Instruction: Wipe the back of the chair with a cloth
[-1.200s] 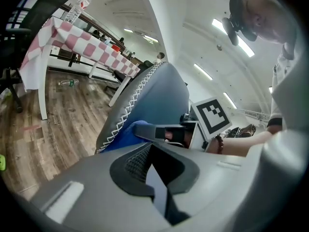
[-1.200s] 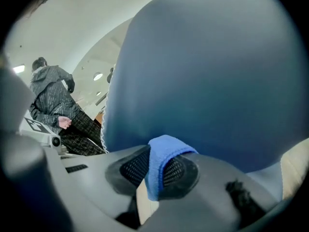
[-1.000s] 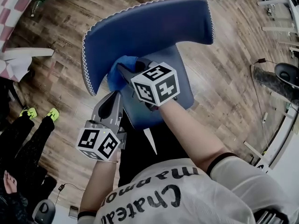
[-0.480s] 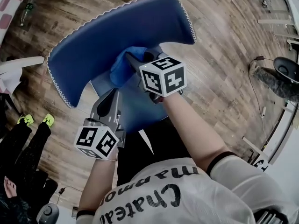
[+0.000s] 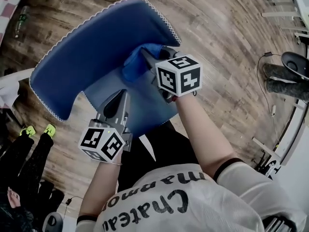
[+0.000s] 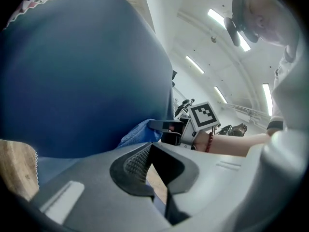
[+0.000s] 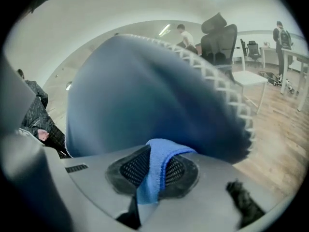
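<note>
The chair's blue backrest [image 5: 91,57] with white stitched edge tilts over its blue seat [image 5: 145,112]. My right gripper [image 5: 147,57] is shut on a blue cloth [image 5: 137,64] and presses it against the backrest's inner face near its right end. In the right gripper view the cloth [image 7: 152,170] hangs folded between the pads, the backrest [image 7: 145,91] close ahead. My left gripper [image 5: 120,94] points at the seat's left side, jaws together, holding nothing. The left gripper view shows the backrest [image 6: 82,71], the cloth [image 6: 140,132] and the right gripper [image 6: 161,125] beyond.
Wooden floor surrounds the chair. A person's legs and green shoes [image 5: 36,129] stand at the left. An office chair base [image 5: 294,64] and white furniture legs lie at the right. A black office chair [image 7: 219,40] and people stand in the background.
The backrest has swung leftward in the head view. My right gripper with the cloth has slid right and up along the backrest toward its right end. The left gripper has hardly moved.
</note>
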Available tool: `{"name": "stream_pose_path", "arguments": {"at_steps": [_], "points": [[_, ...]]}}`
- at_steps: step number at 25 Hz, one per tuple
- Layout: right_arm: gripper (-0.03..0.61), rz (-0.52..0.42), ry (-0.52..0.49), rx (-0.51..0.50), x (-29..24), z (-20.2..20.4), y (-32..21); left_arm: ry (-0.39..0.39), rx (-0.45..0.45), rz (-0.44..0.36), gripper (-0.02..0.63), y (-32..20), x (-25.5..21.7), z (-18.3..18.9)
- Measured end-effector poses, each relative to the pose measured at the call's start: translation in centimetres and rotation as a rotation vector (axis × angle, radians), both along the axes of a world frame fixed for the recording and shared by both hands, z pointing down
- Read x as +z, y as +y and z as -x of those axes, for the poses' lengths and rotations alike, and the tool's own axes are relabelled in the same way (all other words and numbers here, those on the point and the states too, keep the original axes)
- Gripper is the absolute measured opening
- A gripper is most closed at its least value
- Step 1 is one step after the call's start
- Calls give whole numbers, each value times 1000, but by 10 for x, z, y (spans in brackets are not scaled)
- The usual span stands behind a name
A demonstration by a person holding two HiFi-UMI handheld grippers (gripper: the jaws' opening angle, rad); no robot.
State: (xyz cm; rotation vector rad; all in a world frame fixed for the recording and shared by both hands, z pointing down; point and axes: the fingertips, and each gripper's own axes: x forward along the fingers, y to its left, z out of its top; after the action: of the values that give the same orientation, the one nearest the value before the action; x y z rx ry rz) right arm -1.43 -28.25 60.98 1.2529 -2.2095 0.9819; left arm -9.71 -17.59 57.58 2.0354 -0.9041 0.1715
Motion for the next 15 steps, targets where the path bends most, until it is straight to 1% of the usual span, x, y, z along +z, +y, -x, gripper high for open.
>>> {"name": "stream_pose_path", "arguments": {"at_steps": [2,6,10,13,15], "points": [[49,-3,-1,38,-2,-16,0,-4,16,-4,-8,-1,-2,-7],[49,-8,12,95,-9,-44,5,-1,19,-7,-8,1,-7,-17],[49,-9,32,156,-10,-66,12,0,23,-4,-8,12,-6,-18],[49,27,19,248,-2,-70,16,-5,2,9,-7,22,-2,-8],[49,70,3,269,8,-55,20,-17,-16,7,-7,27,-1,7]]}}
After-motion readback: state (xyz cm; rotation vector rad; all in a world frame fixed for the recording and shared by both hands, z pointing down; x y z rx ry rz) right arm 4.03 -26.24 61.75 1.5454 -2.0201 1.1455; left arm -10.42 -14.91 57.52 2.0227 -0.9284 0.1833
